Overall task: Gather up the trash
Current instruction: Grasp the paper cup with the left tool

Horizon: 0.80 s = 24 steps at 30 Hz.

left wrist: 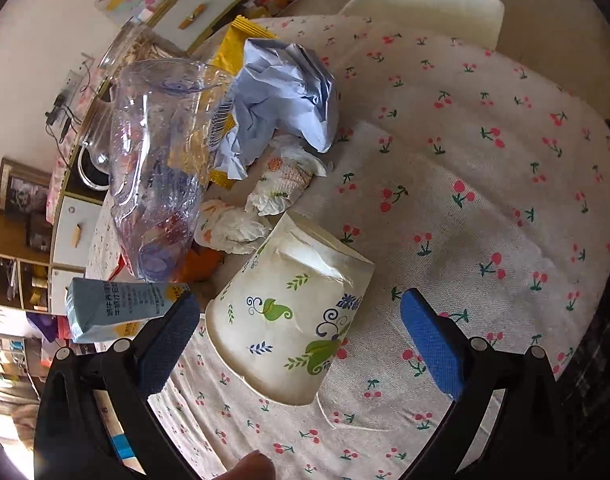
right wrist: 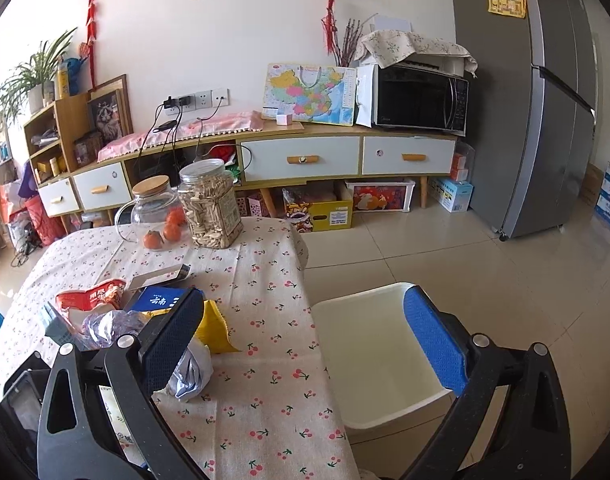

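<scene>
A dented paper cup [left wrist: 289, 320] with green leaf prints lies on its side on the cherry-print tablecloth [left wrist: 485, 184]. My left gripper [left wrist: 297, 320] is open, its blue pads [left wrist: 433, 344] on either side of the cup without pressing it. Behind the cup lie crumpled tissues [left wrist: 281, 188], a ball of white paper [left wrist: 285, 100], a crushed clear plastic bottle [left wrist: 157, 168], a yellow wrapper [left wrist: 233, 52] and a small blue carton [left wrist: 117, 308]. My right gripper [right wrist: 305, 336] is open and empty above the table's edge, beside a white bin [right wrist: 381, 356]. The trash pile [right wrist: 117, 320] sits left of it.
A white chair [left wrist: 429, 4] stands beyond the table. On the far end of the table are a jar of seeds [right wrist: 211, 204], a glass jug [right wrist: 153, 208] and oranges [right wrist: 161, 236]. A low cabinet [right wrist: 305, 156], a microwave [right wrist: 419, 98] and a fridge [right wrist: 545, 100] line the wall.
</scene>
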### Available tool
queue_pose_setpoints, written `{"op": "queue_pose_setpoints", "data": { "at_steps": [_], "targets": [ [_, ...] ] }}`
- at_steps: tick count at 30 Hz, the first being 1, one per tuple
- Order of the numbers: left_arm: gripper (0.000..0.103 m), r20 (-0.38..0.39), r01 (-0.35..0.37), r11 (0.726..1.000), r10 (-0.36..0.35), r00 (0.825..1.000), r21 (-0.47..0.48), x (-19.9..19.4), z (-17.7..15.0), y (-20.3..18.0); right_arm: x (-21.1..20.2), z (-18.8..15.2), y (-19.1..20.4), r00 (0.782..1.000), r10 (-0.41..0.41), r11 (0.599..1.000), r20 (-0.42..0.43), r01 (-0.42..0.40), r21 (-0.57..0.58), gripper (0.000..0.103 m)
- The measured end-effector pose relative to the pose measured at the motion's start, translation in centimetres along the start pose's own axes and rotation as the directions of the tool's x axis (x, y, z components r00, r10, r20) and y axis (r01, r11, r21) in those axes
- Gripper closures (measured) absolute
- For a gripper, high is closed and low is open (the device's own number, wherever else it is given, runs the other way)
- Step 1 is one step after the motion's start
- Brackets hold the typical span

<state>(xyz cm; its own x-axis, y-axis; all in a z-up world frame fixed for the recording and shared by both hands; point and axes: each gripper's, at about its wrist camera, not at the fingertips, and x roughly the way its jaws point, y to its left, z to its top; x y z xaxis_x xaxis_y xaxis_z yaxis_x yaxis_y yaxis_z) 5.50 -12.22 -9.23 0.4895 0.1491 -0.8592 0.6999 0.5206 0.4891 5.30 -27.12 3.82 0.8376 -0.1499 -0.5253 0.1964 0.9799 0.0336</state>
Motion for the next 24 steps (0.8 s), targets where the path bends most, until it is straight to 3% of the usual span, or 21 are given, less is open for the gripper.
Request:
{"op": "queue_pose_setpoints", "data": {
  "at_steps": [4, 6, 7, 8, 10, 14, 17, 21, 24],
  "targets": [
    [0.006, -0.029, 0.016, 0.99, -0.012, 1.0, 0.137, 1.6, 1.5, -0.2, 1.6, 0.0, -3.6, 0.994, 0.081, 0.979, -0.075, -0.065, 0.193, 0.007],
    [0.006, -0.018, 0.027, 0.991, -0.025, 1.0, 0.129, 1.8, 1.9, 0.0, 2.5, -0.4, -4.8, 0.987, 0.128, 0.958, -0.1, -0.097, 0.271, 0.007],
    [0.01, -0.017, 0.043, 0.994, -0.042, 0.999, 0.104, 1.7, 2.1, 0.3, 2.9, -0.6, -5.1, 0.984, 0.143, 0.95, -0.111, -0.105, 0.293, 0.007],
    [0.022, -0.013, 0.08, 0.994, -0.079, 0.997, 0.069, 1.6, 1.9, 0.5, 3.3, -0.7, -5.3, 0.98, 0.154, 0.946, -0.123, -0.11, 0.306, 0.007],
    [0.036, 0.006, 0.133, 0.991, -0.132, 0.991, -0.014, 1.2, 1.3, 0.5, 3.8, -0.9, -5.2, 0.975, 0.176, 0.941, -0.136, -0.127, 0.313, 0.007],
    [0.037, 0.054, 0.155, 0.967, -0.148, 0.988, -0.202, 0.9, -1.1, 1.6, 4.4, -1.1, -3.0, 0.969, 0.193, 0.96, -0.153, -0.154, 0.233, 0.007],
    [0.037, 0.113, 0.238, 0.892, -0.21, 0.971, -0.384, 0.0, -3.9, 3.7, 4.7, -0.7, -0.1, 0.963, 0.207, 0.975, -0.171, -0.189, 0.115, 0.007],
    [0.038, 0.22, 0.355, 0.725, -0.28, 0.935, -0.59, -1.4, -8.7, 8.0, 4.5, -0.3, 5.4, 0.929, 0.298, 0.943, -0.219, -0.322, -0.083, 0.007],
    [0.038, 0.243, 0.317, 0.611, -0.205, 0.948, -0.725, -2.0, -13.2, 11.4, 3.6, -0.1, 10.4, 0.89, 0.374, 0.868, -0.262, -0.435, -0.239, 0.007]
  ]
}}
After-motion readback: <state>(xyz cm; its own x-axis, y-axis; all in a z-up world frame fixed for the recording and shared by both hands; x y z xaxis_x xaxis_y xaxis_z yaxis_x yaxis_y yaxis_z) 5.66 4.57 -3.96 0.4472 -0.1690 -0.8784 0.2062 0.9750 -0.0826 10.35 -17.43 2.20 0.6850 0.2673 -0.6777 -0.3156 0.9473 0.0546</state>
